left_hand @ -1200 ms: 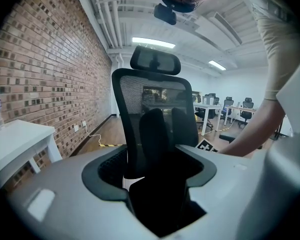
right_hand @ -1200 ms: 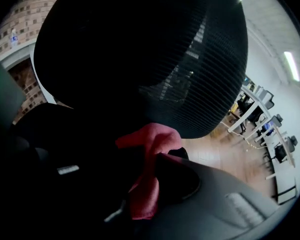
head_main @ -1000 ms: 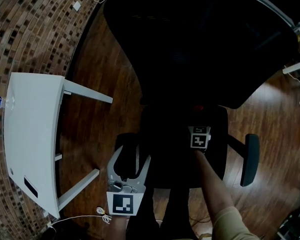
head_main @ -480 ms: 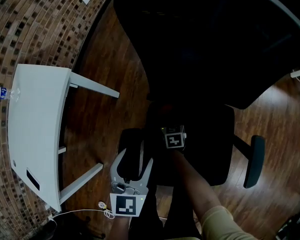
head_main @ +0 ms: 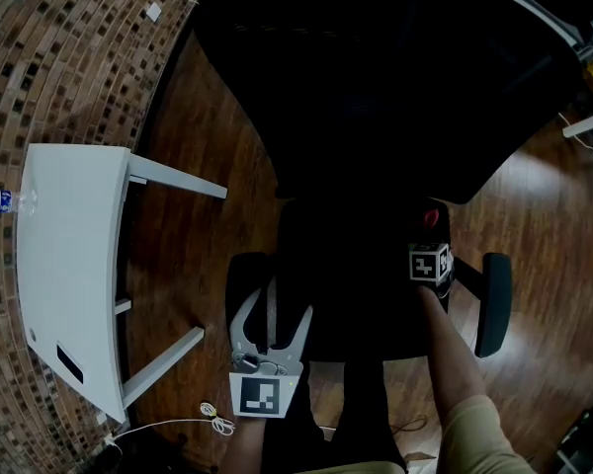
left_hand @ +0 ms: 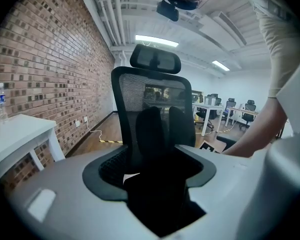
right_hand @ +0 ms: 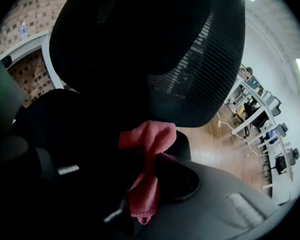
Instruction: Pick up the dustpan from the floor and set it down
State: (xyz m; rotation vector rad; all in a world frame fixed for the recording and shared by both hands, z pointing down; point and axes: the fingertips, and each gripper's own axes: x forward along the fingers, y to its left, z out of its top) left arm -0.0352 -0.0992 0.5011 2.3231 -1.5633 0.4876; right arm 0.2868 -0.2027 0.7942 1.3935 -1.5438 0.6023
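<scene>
Right gripper view shows the right gripper (right_hand: pixel 142 173) clenched on a red cloth (right_hand: pixel 151 136) above a black office chair (right_hand: pixel 155 49). The left gripper (left_hand: pixel 166 130) faces the backrest, jaws apart and empty. No dustpan shows in any view. It is possibly hidden by the chair, as the head view is very dark. The pickup looks not yet begun; the next move calls for finding the dustpan on the wooden floor (head_main: pixel 193 215), likely with the free left gripper.
</scene>
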